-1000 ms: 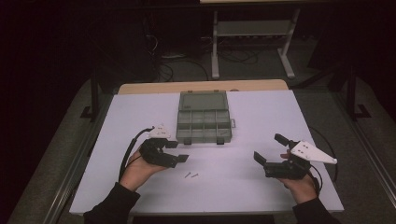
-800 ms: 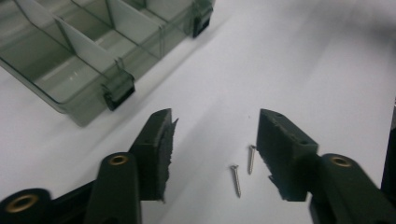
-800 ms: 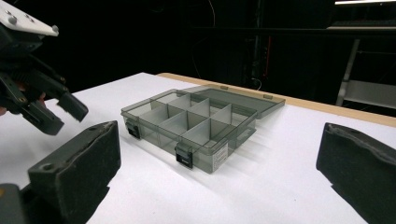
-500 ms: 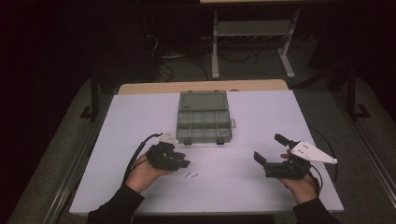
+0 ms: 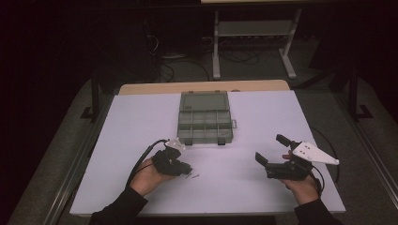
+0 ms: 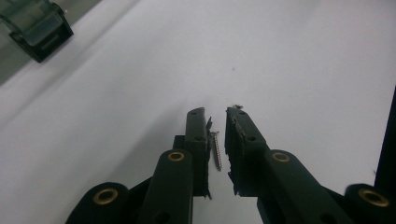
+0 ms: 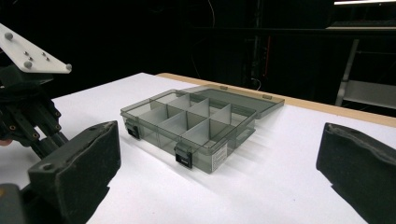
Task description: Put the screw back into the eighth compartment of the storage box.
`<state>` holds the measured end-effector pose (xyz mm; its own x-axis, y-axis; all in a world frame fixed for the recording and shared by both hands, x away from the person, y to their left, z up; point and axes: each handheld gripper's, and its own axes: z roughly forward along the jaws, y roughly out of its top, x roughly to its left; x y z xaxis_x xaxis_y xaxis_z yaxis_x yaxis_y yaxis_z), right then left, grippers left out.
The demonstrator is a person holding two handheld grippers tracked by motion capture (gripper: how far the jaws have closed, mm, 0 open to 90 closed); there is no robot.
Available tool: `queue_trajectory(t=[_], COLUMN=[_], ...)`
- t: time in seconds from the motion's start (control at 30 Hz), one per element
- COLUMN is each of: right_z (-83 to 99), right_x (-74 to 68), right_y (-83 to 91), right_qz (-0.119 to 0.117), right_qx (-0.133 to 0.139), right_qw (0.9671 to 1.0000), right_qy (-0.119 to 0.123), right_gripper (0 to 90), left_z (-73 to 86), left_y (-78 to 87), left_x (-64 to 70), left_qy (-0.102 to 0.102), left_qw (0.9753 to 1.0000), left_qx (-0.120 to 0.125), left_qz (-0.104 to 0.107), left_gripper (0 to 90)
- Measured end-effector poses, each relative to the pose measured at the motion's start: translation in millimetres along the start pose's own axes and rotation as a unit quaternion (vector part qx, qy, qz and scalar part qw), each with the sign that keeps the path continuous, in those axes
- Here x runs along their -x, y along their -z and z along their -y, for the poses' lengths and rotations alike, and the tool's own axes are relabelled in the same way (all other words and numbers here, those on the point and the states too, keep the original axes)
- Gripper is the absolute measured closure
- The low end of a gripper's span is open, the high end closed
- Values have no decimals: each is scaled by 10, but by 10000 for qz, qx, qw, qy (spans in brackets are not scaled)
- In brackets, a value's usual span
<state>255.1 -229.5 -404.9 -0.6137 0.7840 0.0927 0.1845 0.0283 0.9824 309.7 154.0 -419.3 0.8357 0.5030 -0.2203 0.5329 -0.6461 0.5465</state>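
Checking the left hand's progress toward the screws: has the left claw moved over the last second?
Yes. The left claw has moved right and slightly toward the person, away from the organizer box, to the screws.

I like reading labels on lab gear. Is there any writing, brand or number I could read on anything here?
None can be read.
The small white sticker on the front wall of the grey compartment box carries print too small and blurred to make out.
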Motion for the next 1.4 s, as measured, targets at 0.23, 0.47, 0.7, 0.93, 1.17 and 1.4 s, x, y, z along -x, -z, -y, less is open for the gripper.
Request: queue_trajectory(t=[0.23,0.47,0.7,0.93,1.17,1.4], right_z=[0,0,-1,0,-1,-1], right_x=[-2,-2,-2,-2,-3,0], right_y=[-1,1,1,0,0,0], right_qz=[-1,0,-1,-7,-2,-4], right_qx=[5,9,13,12,22,19], right_qw=[10000,10000,10000,10000,10000,10000], right_qy=[2,1,-5,8,-6,-9], right_gripper=[0,0,0,0,0,0], left_z=[1,17,17,10,8,-24], left_y=[-62,-120,-127,-128,-124,-65], left_x=[3,1,2,1,-11,-14], left_qy=[-72,-66,-79,-107,-77,-19], left_qw=[9998,9994,9994,9993,9993,9997], left_qx=[-186,-315,-324,-345,-354,-228], left_qz=[71,90,50,38,65,106], left_gripper=[836,849,870,879,881,881])
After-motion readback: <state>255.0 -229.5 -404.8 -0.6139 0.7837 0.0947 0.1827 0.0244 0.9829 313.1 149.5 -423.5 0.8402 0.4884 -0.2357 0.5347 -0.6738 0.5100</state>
